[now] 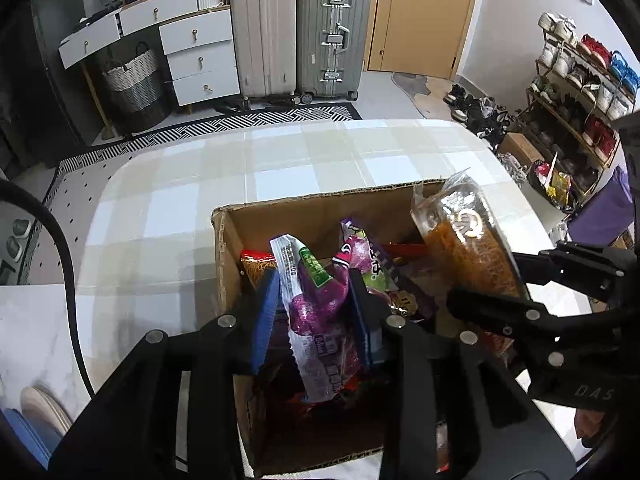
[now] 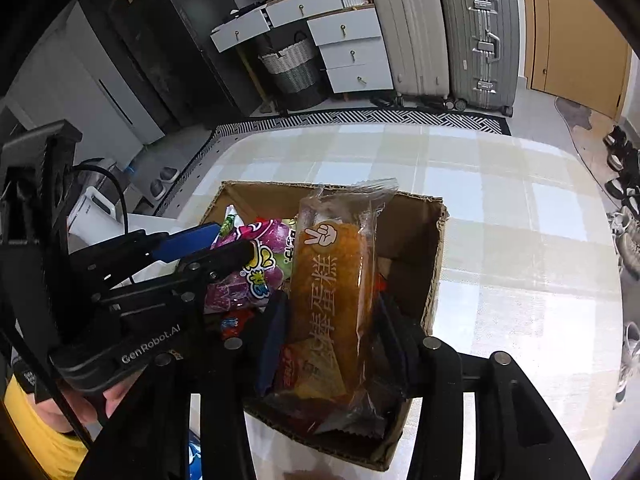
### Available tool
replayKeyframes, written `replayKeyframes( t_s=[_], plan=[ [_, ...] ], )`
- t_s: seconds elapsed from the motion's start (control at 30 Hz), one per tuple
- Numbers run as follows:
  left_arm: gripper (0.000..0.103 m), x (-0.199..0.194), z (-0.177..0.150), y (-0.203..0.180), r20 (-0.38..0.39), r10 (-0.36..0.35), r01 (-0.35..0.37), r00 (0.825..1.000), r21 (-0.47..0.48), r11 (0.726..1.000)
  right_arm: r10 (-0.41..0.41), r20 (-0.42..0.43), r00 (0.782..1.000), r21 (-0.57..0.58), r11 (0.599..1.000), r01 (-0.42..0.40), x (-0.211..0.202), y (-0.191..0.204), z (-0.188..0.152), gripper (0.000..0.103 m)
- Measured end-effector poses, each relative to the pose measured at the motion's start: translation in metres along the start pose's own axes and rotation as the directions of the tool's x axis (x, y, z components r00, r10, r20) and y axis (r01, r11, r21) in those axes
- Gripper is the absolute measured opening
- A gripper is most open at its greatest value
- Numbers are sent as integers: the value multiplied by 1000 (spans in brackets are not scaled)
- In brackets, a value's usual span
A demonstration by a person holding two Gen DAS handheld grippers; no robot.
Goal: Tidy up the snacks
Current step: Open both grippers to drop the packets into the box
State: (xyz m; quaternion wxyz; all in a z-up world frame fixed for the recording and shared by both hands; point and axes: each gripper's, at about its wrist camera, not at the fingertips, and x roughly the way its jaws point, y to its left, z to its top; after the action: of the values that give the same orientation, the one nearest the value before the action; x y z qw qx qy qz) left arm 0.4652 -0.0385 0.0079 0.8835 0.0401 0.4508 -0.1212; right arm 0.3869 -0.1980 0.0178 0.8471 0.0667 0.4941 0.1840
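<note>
I've got two packets up: left gripper fingers clamp the purple bag, right gripper fingers clamp the cake, both over one box; counter open toward 12 o'clock.

Left gripper: black linkage, silver rivets, blue finger pads, white "GenRobot.AI" lettering (right gripper reads "DAS").

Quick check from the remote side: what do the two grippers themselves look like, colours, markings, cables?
Both are matte black linkages with silver rivets and blue finger pads. The left gripper body reads "GenRobot.AI", with a black cable behind it. The right gripper shows "DAS" lettering. A yellow sleeve shows below the left one.
</note>
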Motion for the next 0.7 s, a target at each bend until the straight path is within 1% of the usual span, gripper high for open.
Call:
replayKeyframes(
  t_s=[0.1, 0.2, 0.27, 0.4, 0.5, 0.6, 0.7],
  plan=[
    [34, -8, -1, 0, 17, 4, -4, 1000, -7, 1000, -5, 4, 1000, 6, 1000, 5, -3, -2, -3, 47],
    [34, -14, 0, 0, 27, 2, -2, 1000, -10, 1000, -5, 7, 1000, 12, 1000, 5, -5, -5, -6, 47],
    [34, -19, 0, 0, 40, 8, -8, 999, -8, 1000, -25, 12, 1000, 14, 1000, 25, -8, -5, -8, 46],
    [34, -28, -1, 0, 52, 11, -11, 999, -8, 1000, -24, 8, 1000, 16, 1000, 24, -11, -4, -10, 46],
    [34, -32, -2, 0, 56, 22, -22, 998, -5, 1000, -40, 22, 999, 14, 999, 40, -15, -1, -10, 46],
    [34, -36, -3, 0, 62, 17, -16, 998, -16, 1000, -61, 34, 998, -4, 998, 62, -19, 3, -10, 47],
    [34, -42, -4, 2, 76, 4, -1, 997, -35, 999, -69, 31, 997, -12, 998, 70, -22, 4, -10, 51]
  ],
)
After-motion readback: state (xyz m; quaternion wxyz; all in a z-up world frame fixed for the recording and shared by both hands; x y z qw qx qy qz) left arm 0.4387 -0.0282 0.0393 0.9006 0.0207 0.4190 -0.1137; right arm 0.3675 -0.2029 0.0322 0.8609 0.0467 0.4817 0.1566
